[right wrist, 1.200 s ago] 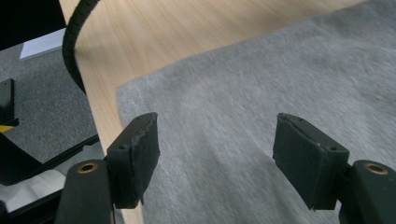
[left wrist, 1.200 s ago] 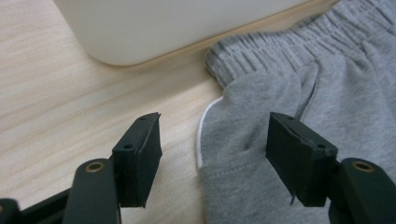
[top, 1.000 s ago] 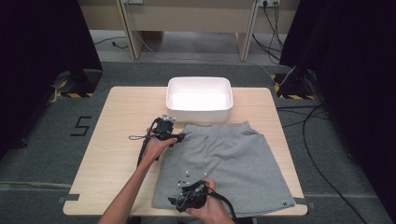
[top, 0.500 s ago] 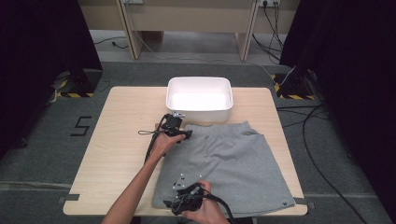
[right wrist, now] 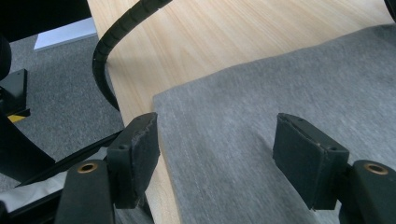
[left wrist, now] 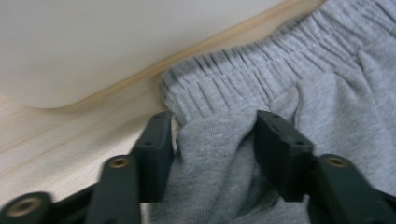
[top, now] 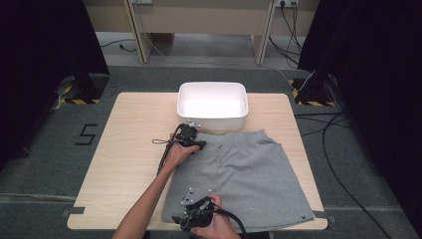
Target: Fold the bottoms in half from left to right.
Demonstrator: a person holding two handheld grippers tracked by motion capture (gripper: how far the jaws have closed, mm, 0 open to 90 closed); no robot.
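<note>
Gathering the cloth well is the point of this step, as I judge it; the grey sweat shorts of soft fleece with an elastic waistband lie spread flat on the light wooden table, the waistband toward the white rectangular plastic tub and just beside its near wall; the left gripper stands at the left corner of the waistband, and its jaws have just been closing, with a raised fold of grey cloth between them; the pads touch the sides of this fold, but it is still puffy, so I would call it gathered and not yet firmly pinched. To do it well, I think the jaws should finish closing on the thick elastic band itself, not on the thin cloth below it, which could slip out; the lower pad should stay off the wood. The right gripper rests over the near left corner of the hem, its fingers spread wide with flat cloth below them and nothing pinched; it should take that corner deep enough before any lift, so both corners rise together and the shorts do not twist.
</note>
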